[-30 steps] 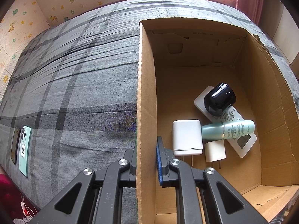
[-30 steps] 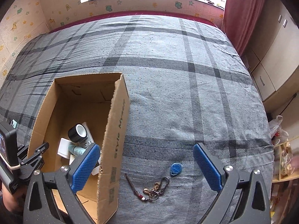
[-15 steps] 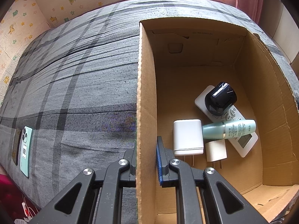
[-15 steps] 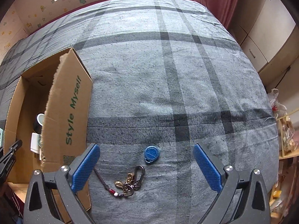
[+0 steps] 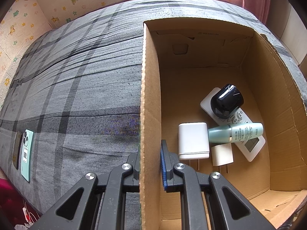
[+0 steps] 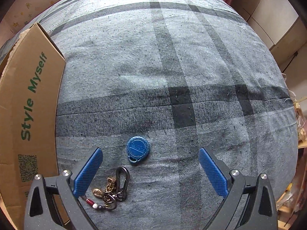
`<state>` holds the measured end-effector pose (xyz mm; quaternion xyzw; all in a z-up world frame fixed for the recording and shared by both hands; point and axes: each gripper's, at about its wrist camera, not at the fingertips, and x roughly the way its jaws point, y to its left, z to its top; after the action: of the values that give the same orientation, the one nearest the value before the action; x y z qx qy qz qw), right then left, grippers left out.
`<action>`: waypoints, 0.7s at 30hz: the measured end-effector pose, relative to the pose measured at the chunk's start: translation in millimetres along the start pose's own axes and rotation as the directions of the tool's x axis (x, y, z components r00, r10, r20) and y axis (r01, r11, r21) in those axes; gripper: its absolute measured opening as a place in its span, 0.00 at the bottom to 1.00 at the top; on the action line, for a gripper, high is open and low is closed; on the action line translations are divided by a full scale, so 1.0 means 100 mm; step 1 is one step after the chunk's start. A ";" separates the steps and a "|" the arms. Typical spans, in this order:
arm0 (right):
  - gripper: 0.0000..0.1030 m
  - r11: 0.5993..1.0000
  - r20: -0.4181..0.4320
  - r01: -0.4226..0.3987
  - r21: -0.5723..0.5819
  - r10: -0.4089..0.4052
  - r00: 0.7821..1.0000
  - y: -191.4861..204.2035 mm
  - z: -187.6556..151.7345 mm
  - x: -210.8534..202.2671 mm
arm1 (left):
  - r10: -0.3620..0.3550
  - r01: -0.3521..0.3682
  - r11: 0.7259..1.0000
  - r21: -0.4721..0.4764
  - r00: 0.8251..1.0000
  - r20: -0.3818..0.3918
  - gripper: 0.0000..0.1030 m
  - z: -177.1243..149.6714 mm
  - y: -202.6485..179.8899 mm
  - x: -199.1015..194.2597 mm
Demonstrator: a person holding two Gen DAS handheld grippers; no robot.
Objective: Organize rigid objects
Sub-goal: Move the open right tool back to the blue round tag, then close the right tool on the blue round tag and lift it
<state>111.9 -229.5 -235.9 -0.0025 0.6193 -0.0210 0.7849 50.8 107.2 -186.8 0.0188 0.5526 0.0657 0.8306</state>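
Note:
My left gripper point(image 5: 150, 153) is shut on the left wall of the cardboard box point(image 5: 149, 99), one finger on each side. Inside the box lie a black round cap point(image 5: 227, 100) on a white remote point(image 5: 249, 145), a teal tube point(image 5: 236, 133), a large white charger point(image 5: 192, 140) and a small one point(image 5: 222, 155). My right gripper point(image 6: 150, 164) is open, low over the bed. A blue round key fob point(image 6: 138, 149) lies between its fingertips. A key chain with a carabiner and brass charms point(image 6: 113, 189) lies by the left finger point(image 6: 90, 170).
The box's outer wall point(image 6: 26, 103), printed "Style Myself", stands left of my right gripper. A green phone point(image 5: 26, 149) and a dark phone point(image 5: 17, 149) lie at the left edge of the grey plaid bedcover point(image 6: 172, 67). A cabinet point(image 6: 278, 19) stands beyond the bed on the right.
My right gripper has moved down and to the right toward the blue key fob, which is now between its fingers. My left gripper has kept its hold on the box wall.

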 end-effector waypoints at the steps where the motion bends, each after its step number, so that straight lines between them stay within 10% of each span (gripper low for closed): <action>1: 0.98 1.000 -0.007 0.000 0.003 0.000 1.000 -0.01 0.00 0.04 | 0.000 0.000 1.000 0.000 1.000 0.000 0.14 0.00 0.00 0.00; 14: 0.93 1.000 -0.030 0.008 0.002 -0.008 1.000 -0.05 -0.02 0.31 | -0.001 0.001 1.000 -0.006 1.000 -0.004 0.14 0.00 0.01 0.01; 17: 0.79 1.000 -0.023 0.006 -0.002 -0.006 1.000 -0.03 0.01 0.27 | 0.001 -0.001 1.000 -0.006 1.000 -0.005 0.14 0.00 0.01 0.01; 21: 0.35 1.000 -0.021 -0.016 -0.017 0.015 1.000 0.00 0.05 0.21 | -0.001 0.001 1.000 -0.010 1.000 -0.006 0.14 0.01 0.01 0.01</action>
<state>121.3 -230.7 -255.0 -0.0041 0.6275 -0.0097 0.7785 52.0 108.1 -187.7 0.0142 0.5548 0.0681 0.8290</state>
